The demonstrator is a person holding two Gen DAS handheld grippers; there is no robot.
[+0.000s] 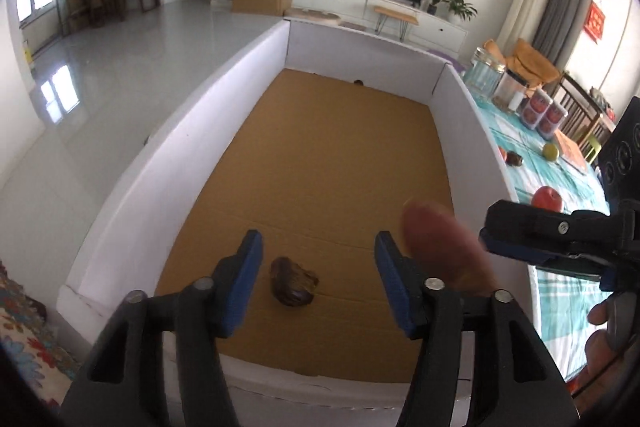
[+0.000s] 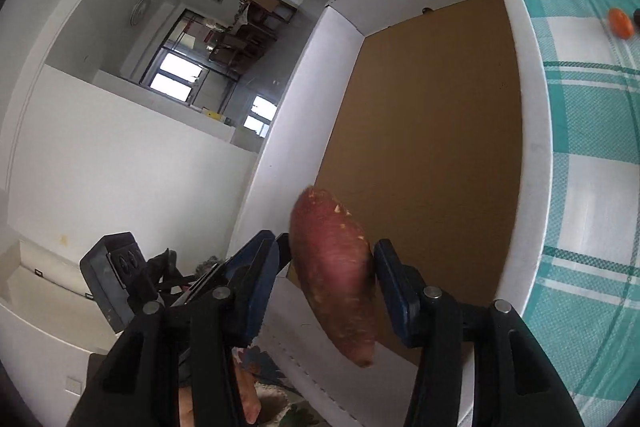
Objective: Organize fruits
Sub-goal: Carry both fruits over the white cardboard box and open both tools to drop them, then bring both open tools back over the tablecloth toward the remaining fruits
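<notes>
A large white-walled cardboard box (image 1: 460, 115) with a brown floor fills the left wrist view. A dark brown shrivelled fruit (image 1: 293, 282) lies on its floor near the front. My left gripper (image 1: 318, 269) is open and empty above it. My right gripper (image 2: 326, 277) holds a reddish sweet potato (image 2: 334, 267) over the box (image 2: 288, 115); its jaws stand close on both sides of it. The sweet potato (image 1: 440, 247) shows blurred in the left wrist view, beside the right gripper (image 1: 532, 239).
A table with a teal checked cloth (image 1: 560, 171) lies right of the box. On it are a red apple (image 1: 547, 197), a green fruit (image 1: 550, 151), a dark fruit (image 1: 514, 159), jars (image 1: 486, 71) and an orange fruit (image 2: 621, 22).
</notes>
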